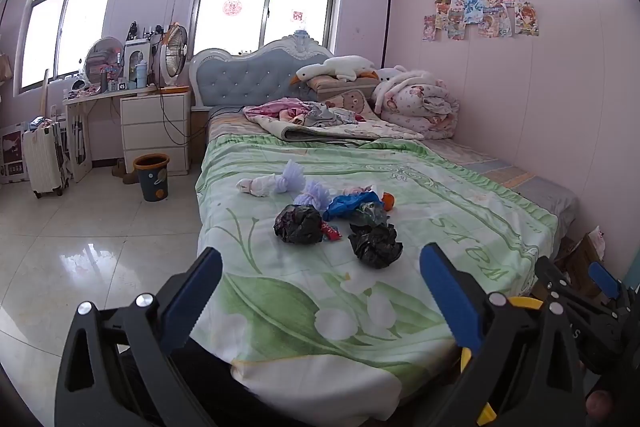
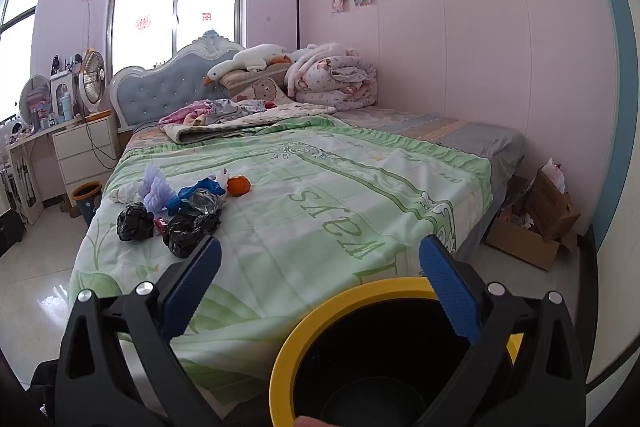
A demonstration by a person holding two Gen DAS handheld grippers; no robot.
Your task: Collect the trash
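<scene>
Trash point(image 1: 332, 215) lies uncollected in a loose cluster on the bed point(image 1: 460, 227), toward its left edge: crumpled black bags, a blue bag, white wads, an orange. The left gripper point(image 1: 320, 291) and right gripper point(image 2: 320, 287) hover at the foot, fingers spread and holding nothing. A yellow-rimmed bin point(image 2: 340, 311) waits below the right gripper. Open quilt leaves room to approach.
</scene>
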